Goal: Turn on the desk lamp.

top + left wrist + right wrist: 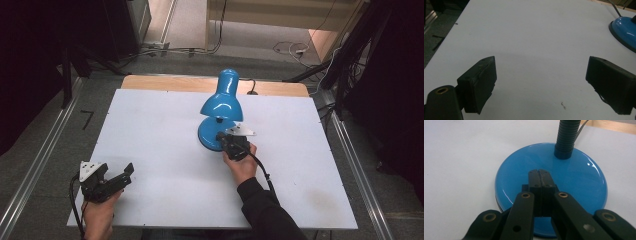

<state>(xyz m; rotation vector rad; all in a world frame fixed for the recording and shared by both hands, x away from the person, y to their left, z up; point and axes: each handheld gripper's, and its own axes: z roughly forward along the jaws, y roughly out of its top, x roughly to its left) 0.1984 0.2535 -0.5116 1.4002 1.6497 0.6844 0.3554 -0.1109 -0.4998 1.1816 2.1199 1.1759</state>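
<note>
The right gripper (221,136) is reaching fwd from the person's dark-sleeved right arm, tips sitting over the glossy blue round lamp base (579,182), jaws pressed together w/ nothing between them; whether the tips are touching the base I can't tell. The blue metal desk lamp (222,102) is standing mid-table on the white table board (160,130), shade drooping over its base. The left gripper (125,175) is resting at the near-left corner, angled twd the lamp, jaws spread wide over bare board.

high view looks down on the whole white counter (165,165); right gripper view sits close over the glossy blue round lamp base (579,185), which all three views share.
</note>
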